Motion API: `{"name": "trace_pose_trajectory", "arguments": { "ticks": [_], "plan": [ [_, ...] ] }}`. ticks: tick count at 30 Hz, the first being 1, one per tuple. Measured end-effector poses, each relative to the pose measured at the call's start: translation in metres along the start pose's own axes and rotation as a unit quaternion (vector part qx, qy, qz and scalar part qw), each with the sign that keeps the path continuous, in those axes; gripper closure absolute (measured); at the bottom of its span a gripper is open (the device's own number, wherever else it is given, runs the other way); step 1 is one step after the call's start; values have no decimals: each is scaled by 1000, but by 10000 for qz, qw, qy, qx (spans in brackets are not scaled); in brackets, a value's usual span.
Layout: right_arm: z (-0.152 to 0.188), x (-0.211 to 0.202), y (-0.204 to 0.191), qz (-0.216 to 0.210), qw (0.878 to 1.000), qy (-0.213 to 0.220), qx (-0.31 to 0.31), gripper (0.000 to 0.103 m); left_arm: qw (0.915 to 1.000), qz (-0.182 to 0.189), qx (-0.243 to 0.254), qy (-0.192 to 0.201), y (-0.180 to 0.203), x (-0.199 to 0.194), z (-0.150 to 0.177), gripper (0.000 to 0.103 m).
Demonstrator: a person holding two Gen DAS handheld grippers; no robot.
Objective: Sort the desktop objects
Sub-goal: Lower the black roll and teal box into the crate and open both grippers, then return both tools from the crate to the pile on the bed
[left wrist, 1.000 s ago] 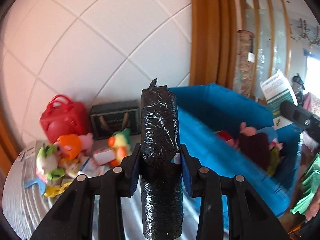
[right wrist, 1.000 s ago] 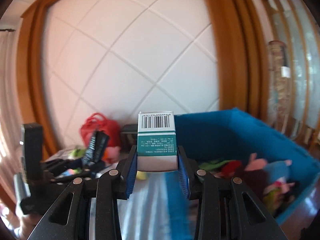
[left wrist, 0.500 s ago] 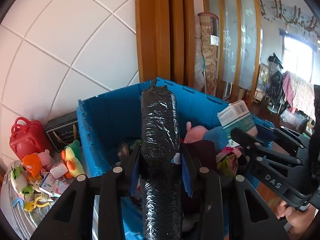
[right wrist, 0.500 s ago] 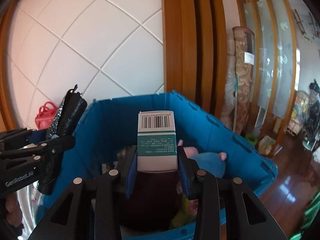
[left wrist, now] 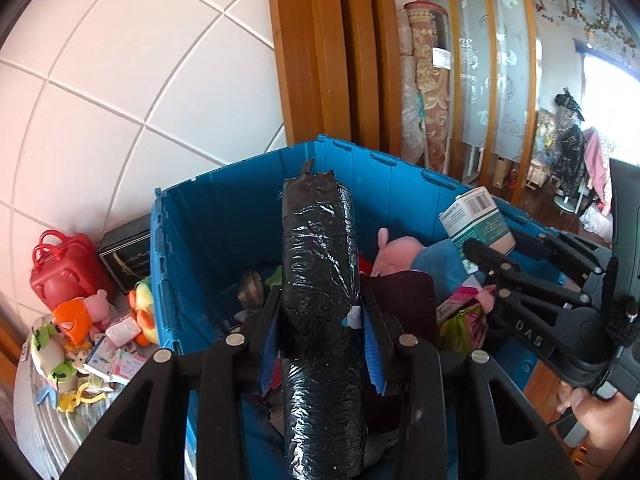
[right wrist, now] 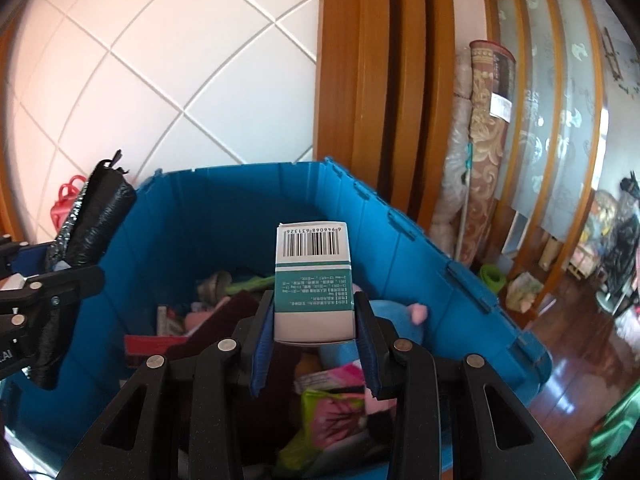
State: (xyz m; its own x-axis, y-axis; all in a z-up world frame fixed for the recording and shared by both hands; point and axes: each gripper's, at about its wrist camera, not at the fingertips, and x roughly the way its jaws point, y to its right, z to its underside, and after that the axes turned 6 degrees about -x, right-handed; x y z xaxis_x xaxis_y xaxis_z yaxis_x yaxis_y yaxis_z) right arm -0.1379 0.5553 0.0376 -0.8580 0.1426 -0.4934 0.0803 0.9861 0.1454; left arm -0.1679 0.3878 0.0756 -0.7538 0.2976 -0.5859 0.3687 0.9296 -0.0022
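Observation:
My left gripper (left wrist: 320, 320) is shut on a long black plastic-wrapped roll (left wrist: 320, 280) and holds it upright above the open blue bin (left wrist: 224, 208). My right gripper (right wrist: 314, 324) is shut on a green and white box with a barcode (right wrist: 313, 280), also above the blue bin (right wrist: 420, 256). The right gripper and its box (left wrist: 476, 220) show at the right of the left wrist view. The black roll (right wrist: 88, 220) shows at the left of the right wrist view. The bin holds plush toys, a dark red cloth and packets.
Left of the bin, a table (left wrist: 36, 432) carries a red case (left wrist: 64, 268), a black box (left wrist: 124, 248), small plush toys (left wrist: 76, 320) and flat packets. A tiled wall and wooden door frame (left wrist: 320, 60) stand behind. Rolled carpets (right wrist: 484, 140) lean beyond the bin.
Both grippers swung right from the table to above the blue bin, each still holding its object. In the last half second they moved a little closer over the bin.

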Motion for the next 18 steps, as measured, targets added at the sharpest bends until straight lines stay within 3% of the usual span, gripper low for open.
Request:
{"name": "trace_pose_trajectory", "arguments": {
  "ticks": [2,3,4,6,7,8,9,18],
  "plan": [
    [0,3,3,29,10000,14,-13,66,9999,-143,-12,60,1,-2,0,67],
    [0,3,5,49,10000,27,-12,66,9997,-206,-14,111,0,-3,0,62],
    [0,3,6,83,10000,47,-23,63,9993,-330,-8,172,0,-5,-1,50],
    [-2,3,8,96,9999,104,-36,48,9988,-392,-47,304,-2,-9,-1,30],
    [-2,1,9,75,9999,144,-32,28,9986,-391,-83,353,-4,-12,-1,24],
    [-3,-1,9,58,9998,189,-35,9,9984,-387,-107,399,-6,-13,-1,24],
    [-3,-3,8,78,9997,233,-35,4,9982,-382,-116,440,-8,-16,0,24],
    [-10,-30,-10,256,9988,411,-27,0,9934,-658,-439,836,-43,-44,10,24]
  ]
}}
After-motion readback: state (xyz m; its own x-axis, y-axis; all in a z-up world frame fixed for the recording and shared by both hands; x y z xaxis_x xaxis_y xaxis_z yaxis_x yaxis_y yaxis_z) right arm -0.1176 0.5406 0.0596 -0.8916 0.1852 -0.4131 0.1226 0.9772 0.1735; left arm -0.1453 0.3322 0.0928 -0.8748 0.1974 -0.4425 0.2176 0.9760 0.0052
